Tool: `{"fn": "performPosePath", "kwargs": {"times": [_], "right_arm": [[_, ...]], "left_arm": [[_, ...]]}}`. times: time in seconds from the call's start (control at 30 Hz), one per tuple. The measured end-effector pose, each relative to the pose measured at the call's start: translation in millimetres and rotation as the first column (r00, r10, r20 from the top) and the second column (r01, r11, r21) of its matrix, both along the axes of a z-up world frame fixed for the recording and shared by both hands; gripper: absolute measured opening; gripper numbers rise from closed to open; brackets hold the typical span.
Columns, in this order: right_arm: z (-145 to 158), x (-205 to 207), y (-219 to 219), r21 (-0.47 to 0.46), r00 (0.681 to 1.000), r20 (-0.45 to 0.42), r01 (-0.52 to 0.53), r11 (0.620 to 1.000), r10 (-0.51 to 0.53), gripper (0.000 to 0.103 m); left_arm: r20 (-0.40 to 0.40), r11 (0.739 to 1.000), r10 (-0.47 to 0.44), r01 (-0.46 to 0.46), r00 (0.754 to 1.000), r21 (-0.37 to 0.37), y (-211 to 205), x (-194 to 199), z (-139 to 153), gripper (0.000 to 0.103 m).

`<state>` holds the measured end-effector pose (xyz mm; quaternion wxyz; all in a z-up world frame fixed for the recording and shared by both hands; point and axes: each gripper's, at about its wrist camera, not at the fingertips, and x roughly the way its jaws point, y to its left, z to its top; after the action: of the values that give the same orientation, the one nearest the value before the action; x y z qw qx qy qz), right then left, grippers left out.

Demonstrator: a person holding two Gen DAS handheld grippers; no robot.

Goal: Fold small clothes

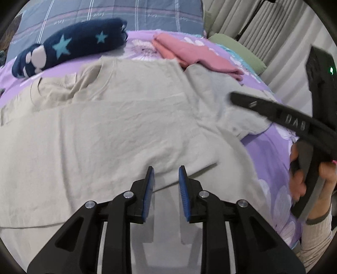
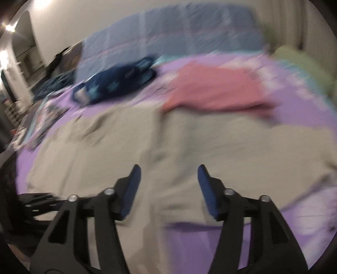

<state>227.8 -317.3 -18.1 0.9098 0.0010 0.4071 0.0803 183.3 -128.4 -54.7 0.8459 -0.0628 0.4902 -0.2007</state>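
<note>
A beige shirt [image 1: 118,130] lies spread on the purple floral bedsheet [image 1: 271,151], its neckline toward the far side and one sleeve out to the right. My left gripper [image 1: 166,170] is open and empty, low over the shirt's near part. My right gripper [image 2: 168,170] is open and empty above the same beige shirt [image 2: 168,139]; that view is blurred by motion. The right gripper's black body [image 1: 280,118] shows at the right of the left wrist view, held by a hand.
A folded pink garment [image 1: 195,52] lies beyond the shirt, and it also shows in the right wrist view [image 2: 217,90]. A rolled navy garment with stars [image 1: 69,46] lies at the far left. A grey plaid quilt [image 1: 126,12], a green pillow [image 1: 238,50] and curtains stand behind.
</note>
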Motion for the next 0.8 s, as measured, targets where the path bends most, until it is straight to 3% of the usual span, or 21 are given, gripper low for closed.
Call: {"fn": "performPosePath", "kwargs": {"times": [0.1,0.17,0.23,0.33,0.47,0.53,0.67,0.73,0.8], "right_arm": [[9.3,-0.6,-59.5,-0.098,0.983,0.044,0.184,0.978,-0.181,0.059],[11.4,-2.0,-99.6,-0.215,0.938,0.097,0.347,0.913,-0.334,0.059],[9.9,-4.0,-124.8,-0.295,0.908,0.134,0.419,0.859,-0.397,0.059],[2.6,-5.1,-158.6,-0.33,0.891,0.114,0.452,0.829,-0.44,0.055],[-7.7,-6.3,-197.2,-0.283,0.853,0.075,0.515,0.809,-0.517,0.052],[-13.1,-7.3,-203.9,-0.271,0.851,0.064,0.517,0.812,-0.521,0.052],[-17.9,-3.3,-198.2,-0.317,0.855,0.098,0.511,0.799,-0.509,0.051],[-19.0,1.6,-194.7,-0.355,0.858,0.123,0.507,0.785,-0.499,0.044],[-17.5,3.5,-190.4,-0.386,0.852,0.152,0.518,0.763,-0.502,0.023]], "left_arm": [[0.01,1.0,-0.012,0.012,1.0,0.006,-7.6,5.3,4.3,0.025],[0.026,0.998,-0.004,0.003,1.0,0.059,-14.2,11.8,3.9,0.025],[0.017,0.998,-0.003,0.002,1.0,0.064,-20.0,19.2,0.0,0.025],[-0.028,0.999,-0.025,0.027,0.999,0.043,-28.7,24.2,-10.1,0.025],[0.044,0.989,-0.07,0.063,0.997,0.135,-47.7,15.6,-11.8,0.035],[0.057,0.985,-0.082,0.072,0.995,0.157,-50.2,14.6,-13.8,0.035],[0.043,0.992,-0.069,0.064,0.997,0.109,-42.7,17.5,-16.7,0.036],[0.037,0.994,-0.064,0.06,0.997,0.088,-41.4,19.6,-19.3,0.037],[0.041,0.994,-0.064,0.06,0.997,0.087,-41.0,17.9,-20.1,0.037]]}}
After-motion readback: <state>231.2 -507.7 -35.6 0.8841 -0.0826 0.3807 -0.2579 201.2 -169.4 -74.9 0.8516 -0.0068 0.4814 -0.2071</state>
